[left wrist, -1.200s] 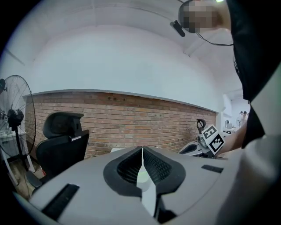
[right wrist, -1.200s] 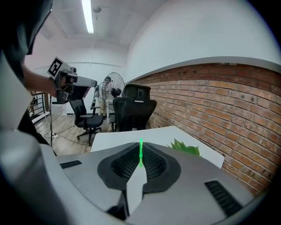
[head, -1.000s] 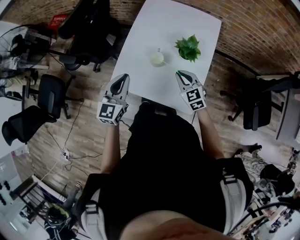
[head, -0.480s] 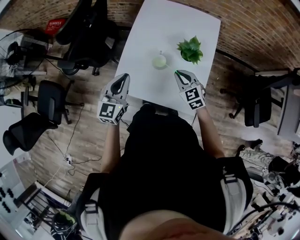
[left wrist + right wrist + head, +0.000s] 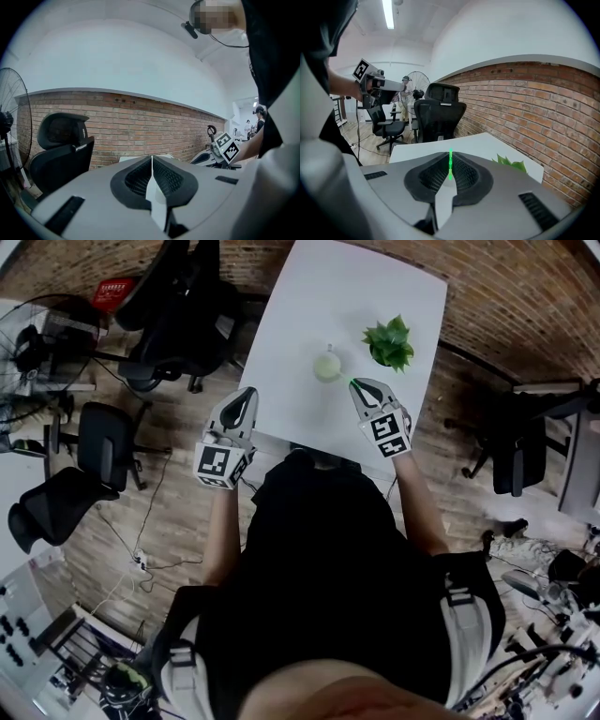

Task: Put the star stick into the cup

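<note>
A pale green cup (image 5: 327,365) stands on the white table (image 5: 309,296), a thin stick rising from it. My right gripper (image 5: 356,386) is shut on a bright green star stick (image 5: 450,164), whose tip (image 5: 352,382) pokes out just right of and nearer than the cup. The stick stands upright between the closed jaws in the right gripper view. My left gripper (image 5: 247,393) is shut with nothing in it, held off the table's near-left corner. The cup is hidden in both gripper views.
A small green potted plant (image 5: 390,342) stands right of the cup, also seen as the plant (image 5: 509,163) behind the right gripper. Black office chairs (image 5: 178,306) crowd the floor left of the table; another chair (image 5: 438,117) faces the right gripper. A brick wall (image 5: 140,126) runs behind.
The view has shifted slightly, so the table, cup and plant sit a little further right and lower. Both grippers stay shut in about the same places.
</note>
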A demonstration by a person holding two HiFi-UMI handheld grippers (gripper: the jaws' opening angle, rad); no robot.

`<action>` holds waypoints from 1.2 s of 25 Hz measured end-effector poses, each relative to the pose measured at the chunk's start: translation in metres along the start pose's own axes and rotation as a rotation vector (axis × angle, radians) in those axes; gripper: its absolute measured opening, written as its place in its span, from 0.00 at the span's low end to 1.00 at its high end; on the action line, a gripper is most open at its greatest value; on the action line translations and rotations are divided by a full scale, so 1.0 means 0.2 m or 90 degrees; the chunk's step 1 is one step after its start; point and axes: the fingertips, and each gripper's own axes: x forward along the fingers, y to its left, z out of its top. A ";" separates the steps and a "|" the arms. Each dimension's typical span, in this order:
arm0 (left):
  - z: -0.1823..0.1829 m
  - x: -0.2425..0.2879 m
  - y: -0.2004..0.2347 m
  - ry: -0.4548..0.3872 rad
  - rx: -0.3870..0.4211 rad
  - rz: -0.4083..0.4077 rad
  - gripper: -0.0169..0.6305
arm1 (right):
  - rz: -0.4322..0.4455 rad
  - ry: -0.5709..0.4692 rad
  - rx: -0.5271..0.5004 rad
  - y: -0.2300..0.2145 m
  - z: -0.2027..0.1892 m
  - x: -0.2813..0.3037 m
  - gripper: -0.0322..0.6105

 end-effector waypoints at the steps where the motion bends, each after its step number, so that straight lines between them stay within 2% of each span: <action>1: 0.00 0.00 0.01 0.001 0.000 0.001 0.07 | 0.000 -0.001 0.001 0.00 0.00 0.01 0.07; 16: -0.01 -0.06 0.10 0.003 0.004 0.007 0.07 | -0.012 -0.005 0.024 0.04 0.02 0.08 0.07; 30: 0.00 0.05 0.06 0.000 0.017 -0.052 0.07 | -0.050 0.031 0.064 0.03 -0.12 0.03 0.08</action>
